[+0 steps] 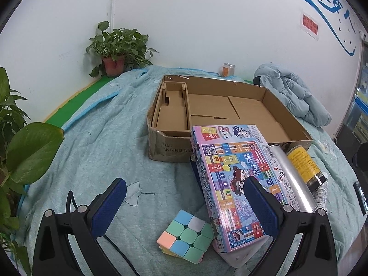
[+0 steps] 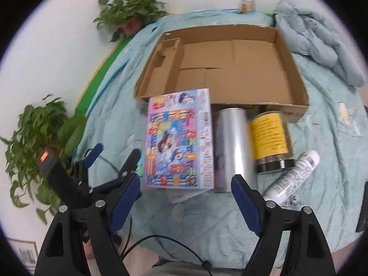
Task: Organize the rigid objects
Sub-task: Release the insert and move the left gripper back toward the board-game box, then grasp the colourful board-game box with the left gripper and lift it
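Observation:
A pastel puzzle cube (image 1: 186, 234) lies on the teal blanket, low between the fingers of my left gripper (image 1: 185, 180), which is open and holds nothing. Its right finger stands in front of a colourful board-game box (image 1: 232, 179) that rests on a white flat thing (image 1: 239, 257). Right of the box lie a silver can (image 1: 289, 184), a yellow-labelled jar (image 1: 303, 163) and a white tube (image 1: 322, 193). My right gripper (image 2: 186, 179) is open and empty just short of the game box (image 2: 179, 138) and silver can (image 2: 234, 142). The left gripper (image 2: 115, 153) shows at its left.
An open cardboard box (image 2: 230, 69) with a narrow left compartment sits behind the objects. A folded pale-blue jacket (image 2: 317, 36) lies at the back right and a small jar (image 2: 247, 4) at the back. Potted plants (image 2: 41, 133) stand along the left.

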